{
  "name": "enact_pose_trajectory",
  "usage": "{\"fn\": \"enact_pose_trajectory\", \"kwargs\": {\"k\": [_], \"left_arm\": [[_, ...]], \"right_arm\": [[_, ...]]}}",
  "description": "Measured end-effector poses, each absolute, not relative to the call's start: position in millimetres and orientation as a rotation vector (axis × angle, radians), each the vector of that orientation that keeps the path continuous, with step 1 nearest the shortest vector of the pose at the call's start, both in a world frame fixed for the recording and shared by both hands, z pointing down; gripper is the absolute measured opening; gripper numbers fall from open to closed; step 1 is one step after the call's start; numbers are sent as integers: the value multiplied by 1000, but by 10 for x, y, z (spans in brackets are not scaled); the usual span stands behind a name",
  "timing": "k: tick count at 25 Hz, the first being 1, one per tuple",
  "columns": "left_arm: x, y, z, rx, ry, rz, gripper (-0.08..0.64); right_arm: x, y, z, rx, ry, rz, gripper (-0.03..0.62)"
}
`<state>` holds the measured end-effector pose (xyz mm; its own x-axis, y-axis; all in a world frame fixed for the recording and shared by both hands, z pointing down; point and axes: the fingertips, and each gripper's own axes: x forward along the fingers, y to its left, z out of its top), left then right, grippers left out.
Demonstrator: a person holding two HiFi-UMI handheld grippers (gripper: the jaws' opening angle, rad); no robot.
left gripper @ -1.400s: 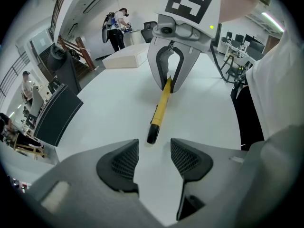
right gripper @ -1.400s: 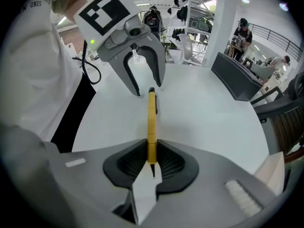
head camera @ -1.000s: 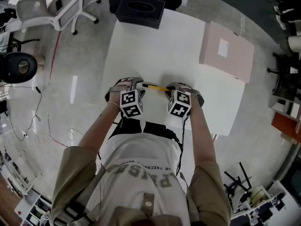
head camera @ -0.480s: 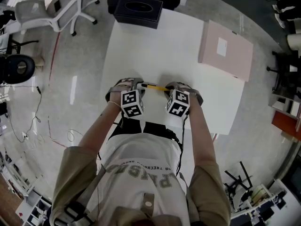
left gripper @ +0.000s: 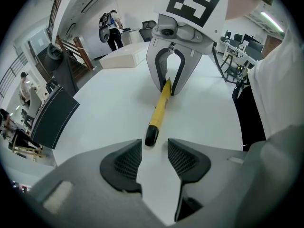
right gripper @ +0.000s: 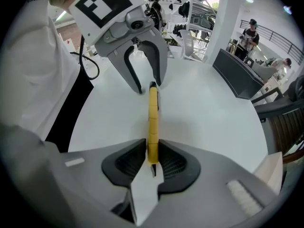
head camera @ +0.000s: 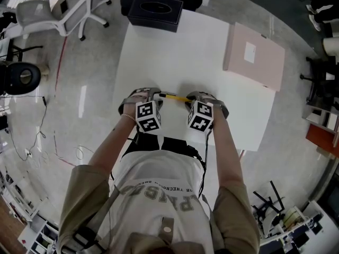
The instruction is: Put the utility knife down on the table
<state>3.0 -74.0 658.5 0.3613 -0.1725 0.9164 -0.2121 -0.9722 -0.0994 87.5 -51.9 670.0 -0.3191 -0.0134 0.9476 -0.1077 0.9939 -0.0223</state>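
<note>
**Knife spans the two tools, low over the worktop**

The utility knife (head camera: 174, 97) lies at mid-frame in the head view, its long axis running left to right from one tool to the other over the white worktop (head camera: 180, 52). The right tool (right gripper: 152, 153) has the yellow body between its pads, which appear to touch both sides, though its jaws have just been opening. The left tool (left gripper: 155, 148) stands with jaws apart, the black end just ahead of its tips, untouched. The release likely falls to the right hand.
</note>
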Motion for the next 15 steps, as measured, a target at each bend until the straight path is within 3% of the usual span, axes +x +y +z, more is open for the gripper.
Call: {"fn": "enact_pose_trajectory", "kwargs": {"k": [15], "left_arm": [[14,-746,6610,2538,-370,1723,184]], "right_arm": [[876,-554,6702,64,-1872,176,103]]}}
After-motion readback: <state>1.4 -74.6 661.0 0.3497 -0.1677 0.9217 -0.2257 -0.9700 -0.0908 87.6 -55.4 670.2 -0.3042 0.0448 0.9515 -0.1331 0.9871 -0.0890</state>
